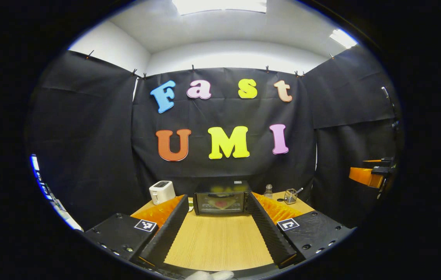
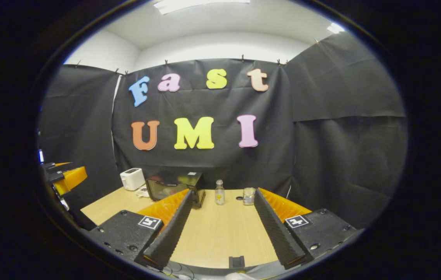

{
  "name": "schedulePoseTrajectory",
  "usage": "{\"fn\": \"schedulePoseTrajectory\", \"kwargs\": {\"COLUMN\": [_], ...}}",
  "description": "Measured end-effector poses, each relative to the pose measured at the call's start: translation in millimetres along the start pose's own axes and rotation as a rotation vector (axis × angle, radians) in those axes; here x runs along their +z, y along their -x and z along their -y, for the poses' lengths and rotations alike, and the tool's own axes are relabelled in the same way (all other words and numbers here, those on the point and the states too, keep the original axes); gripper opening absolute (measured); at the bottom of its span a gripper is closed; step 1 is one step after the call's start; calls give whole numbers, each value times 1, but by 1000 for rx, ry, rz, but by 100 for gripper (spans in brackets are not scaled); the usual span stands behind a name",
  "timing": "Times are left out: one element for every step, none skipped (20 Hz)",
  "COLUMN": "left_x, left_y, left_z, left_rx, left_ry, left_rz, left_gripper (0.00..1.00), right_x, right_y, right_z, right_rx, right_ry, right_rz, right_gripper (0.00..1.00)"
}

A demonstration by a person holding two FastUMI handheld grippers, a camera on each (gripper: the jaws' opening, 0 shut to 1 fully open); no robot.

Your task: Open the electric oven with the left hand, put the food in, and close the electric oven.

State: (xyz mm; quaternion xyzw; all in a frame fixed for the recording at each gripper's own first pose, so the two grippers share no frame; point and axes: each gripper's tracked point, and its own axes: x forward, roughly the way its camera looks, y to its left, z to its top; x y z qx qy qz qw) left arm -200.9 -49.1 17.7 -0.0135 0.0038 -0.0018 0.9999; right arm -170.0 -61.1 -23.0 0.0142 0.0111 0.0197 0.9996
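The small black electric oven [image 1: 220, 202] stands at the back of the wooden table [image 1: 216, 241], its glass door closed. In the left gripper view it sits straight ahead, framed between the fingers of my left gripper [image 1: 218, 197], which is open and holds nothing, well short of the oven. In the right gripper view the oven [image 2: 173, 186] is ahead to the left. My right gripper [image 2: 224, 192] is open and holds nothing above the table [image 2: 220, 233]. A small white dish [image 2: 142, 191] lies between toaster and oven; what it holds is too small to tell.
A white toaster [image 1: 161, 191] stands left of the oven. To the oven's right are a small clear bottle [image 2: 219, 192] and a wire cup [image 2: 248, 196]. A small black block [image 2: 237, 261] sits at the near table edge. Black cloth walls close off the booth.
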Motion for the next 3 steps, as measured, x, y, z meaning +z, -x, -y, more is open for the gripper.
{"fn": "schedulePoseTrajectory", "kwargs": {"left_x": [-1, -2, -2], "left_y": [-5, -11, -15], "left_z": [-1, -2, -3], "left_rx": [0, 3, 1], "left_ry": [1, 1, 0], "left_rz": [-1, -1, -3], "left_gripper": [96, 97, 97], "right_x": [0, 2, 2], "right_y": [-5, -10, -15], "right_z": [-1, -1, -2], "right_rx": [2, 4, 4], "right_ry": [2, 4, 6], "right_rz": [-1, -2, -5], "right_gripper": [96, 96, 96]}}
